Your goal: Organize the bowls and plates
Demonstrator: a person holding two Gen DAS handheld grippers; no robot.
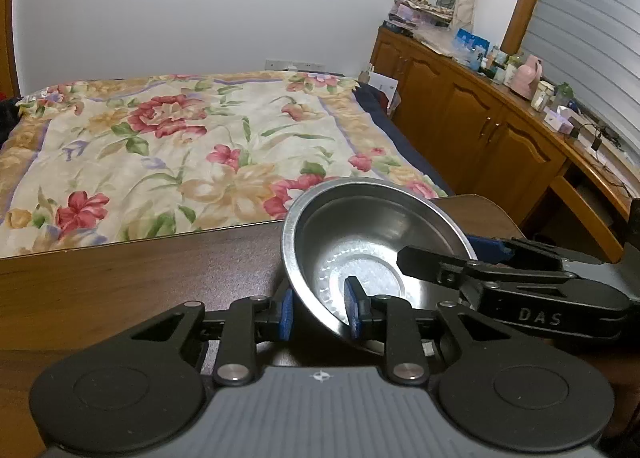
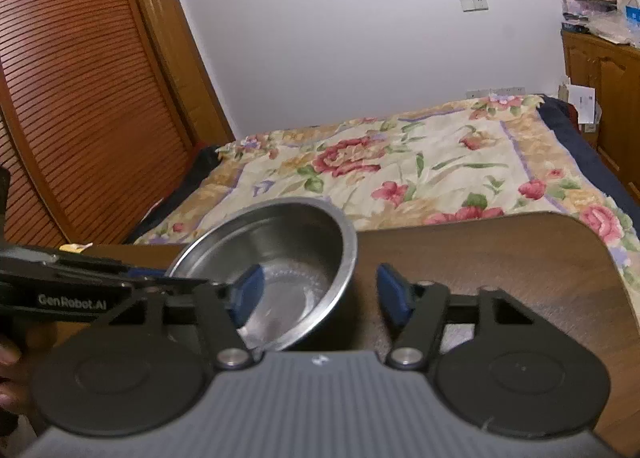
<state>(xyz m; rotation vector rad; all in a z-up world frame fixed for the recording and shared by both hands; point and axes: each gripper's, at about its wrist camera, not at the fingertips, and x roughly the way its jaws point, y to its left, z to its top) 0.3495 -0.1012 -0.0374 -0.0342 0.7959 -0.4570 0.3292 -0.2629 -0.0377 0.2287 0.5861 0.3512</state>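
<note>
**Steel bowl held at the rim**

The steel bowl [image 1: 372, 258] is held tilted above the table [image 1: 120, 278], its rim pinched by the left gripper [image 1: 319, 308]. The right gripper [image 2: 320, 292] straddles the opposite rim, jaws apart. Light, rigid, slippery metal is judged; rim grips suit.

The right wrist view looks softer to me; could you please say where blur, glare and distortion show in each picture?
Right wrist view: slight blur on the shiny steel bowl and brown wooden table; left wrist view: sharper, glare inside that bowl; both bend straight edges, fisheye-style.
</note>
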